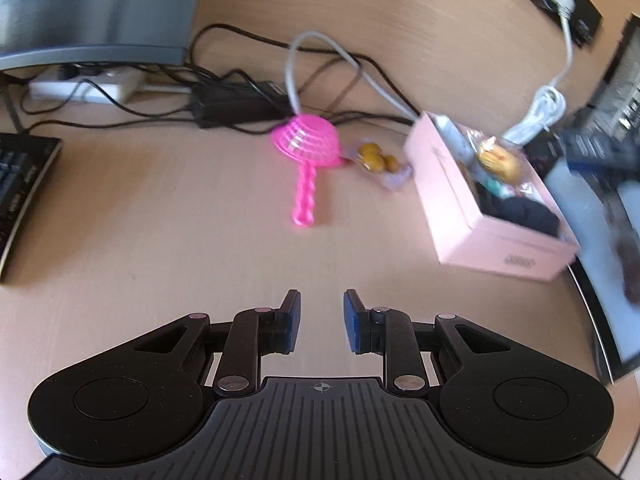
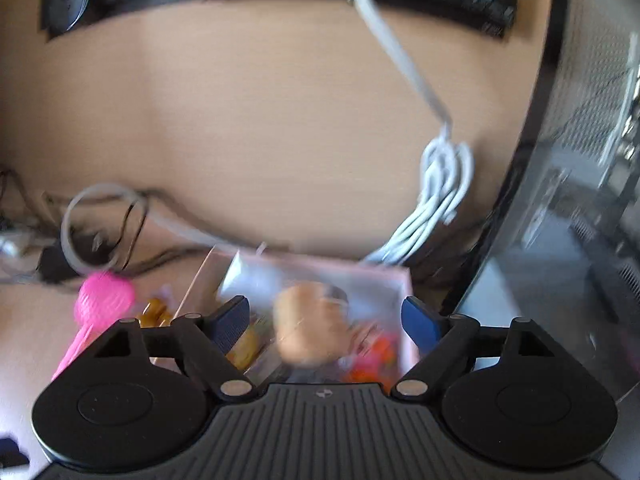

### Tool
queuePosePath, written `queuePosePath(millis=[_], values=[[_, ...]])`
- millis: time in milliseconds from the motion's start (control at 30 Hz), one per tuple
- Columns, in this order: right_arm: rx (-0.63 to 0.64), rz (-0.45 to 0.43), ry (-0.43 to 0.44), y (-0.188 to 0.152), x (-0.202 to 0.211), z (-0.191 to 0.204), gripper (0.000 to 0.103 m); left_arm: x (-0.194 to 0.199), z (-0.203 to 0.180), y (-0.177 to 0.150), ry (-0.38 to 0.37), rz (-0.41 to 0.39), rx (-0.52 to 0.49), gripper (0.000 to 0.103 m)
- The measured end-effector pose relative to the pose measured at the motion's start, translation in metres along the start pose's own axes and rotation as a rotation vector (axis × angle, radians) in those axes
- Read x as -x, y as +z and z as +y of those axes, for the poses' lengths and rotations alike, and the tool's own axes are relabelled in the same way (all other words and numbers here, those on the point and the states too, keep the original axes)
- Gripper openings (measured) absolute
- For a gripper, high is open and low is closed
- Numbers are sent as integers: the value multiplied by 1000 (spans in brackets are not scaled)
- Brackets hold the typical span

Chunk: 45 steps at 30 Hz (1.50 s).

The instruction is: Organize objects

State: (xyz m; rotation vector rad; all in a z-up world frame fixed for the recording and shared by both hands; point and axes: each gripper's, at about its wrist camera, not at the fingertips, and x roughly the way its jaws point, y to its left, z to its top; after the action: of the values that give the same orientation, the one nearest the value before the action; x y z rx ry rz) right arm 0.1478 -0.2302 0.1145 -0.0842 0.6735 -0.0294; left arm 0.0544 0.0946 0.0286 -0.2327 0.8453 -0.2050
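A pink toy strainer (image 1: 306,144) lies on the wooden desk, handle toward me, with a clear packet of brown balls (image 1: 376,158) just right of it. Right of those stands an open pink box (image 1: 452,184) holding a wrapped toy burger (image 1: 500,160), dark cloth and other small items. My left gripper (image 1: 322,320) hovers over bare desk short of the strainer, its jaws nearly together with nothing between them. My right gripper (image 2: 324,312) is open wide above the pink box (image 2: 404,280). The tan bun-like toy (image 2: 308,320) sits between its fingers, untouched. The strainer (image 2: 106,300) shows at its left.
Behind the toys are tangled black cables, a black adapter (image 1: 236,104), a white power strip (image 1: 84,86) and a bundled white cable (image 1: 540,116). A keyboard (image 1: 20,188) lies far left. A dark mesh computer case (image 2: 592,160) stands close on the right of the box.
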Motion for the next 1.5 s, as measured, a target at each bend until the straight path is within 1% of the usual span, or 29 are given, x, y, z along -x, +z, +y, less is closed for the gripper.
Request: queuePosePath(millis=[67, 167, 267, 333, 400, 433, 533, 600, 700, 767, 800, 867, 967, 1067, 1133, 1267, 1333, 1433, 1500], values=[[52, 5, 21, -15, 9, 10, 84, -6, 0, 13, 10, -22, 5, 26], [153, 7, 41, -36, 28, 26, 84, -21, -9, 41, 21, -67, -33, 26], [207, 14, 76, -54, 53, 34, 86, -41, -22, 69, 39, -94, -55, 26], [222, 20, 100, -66, 70, 38, 89, -55, -33, 87, 17, -96, -54, 26], [219, 29, 125, -79, 85, 38, 93, -70, -47, 100, -37, -78, -47, 26], [211, 34, 133, -86, 91, 37, 95, -77, -54, 104, -41, -75, -51, 26], [183, 46, 135, -106, 105, 34, 97, -104, -79, 112, -14, -74, -125, 26], [161, 69, 133, -116, 108, 30, 97, -125, -91, 118, 4, -65, -174, 26], [117, 103, 118, -127, 110, 21, 97, -157, -95, 126, 39, -45, -212, 26], [93, 116, 100, -134, 114, 13, 97, -170, -94, 123, 53, -15, -221, 26], [85, 121, 92, -137, 115, 8, 97, -171, -94, 120, 59, -26, -240, 26], [73, 135, 78, -141, 117, -1, 97, -171, -94, 115, 71, -17, -287, 25], [46, 157, 55, -147, 114, -14, 97, -160, -90, 105, 61, -9, -313, 25], [-7, 187, 55, -150, 106, -23, 97, -140, -83, 89, 67, 0, -346, 25], [-30, 201, 64, -150, 98, -23, 97, -123, -79, 72, 56, 4, -355, 25], [-38, 210, 81, -147, 88, -9, 97, -82, -65, 34, 4, 14, -344, 25], [-35, 215, 94, -145, 84, 0, 100, -64, -57, 19, -21, 24, -330, 25], [-28, 222, 99, -146, 77, 14, 101, -35, -41, -2, -53, 43, -283, 26], [-32, 238, 103, -150, 72, 22, 101, -24, -30, -12, -67, 52, -242, 26]])
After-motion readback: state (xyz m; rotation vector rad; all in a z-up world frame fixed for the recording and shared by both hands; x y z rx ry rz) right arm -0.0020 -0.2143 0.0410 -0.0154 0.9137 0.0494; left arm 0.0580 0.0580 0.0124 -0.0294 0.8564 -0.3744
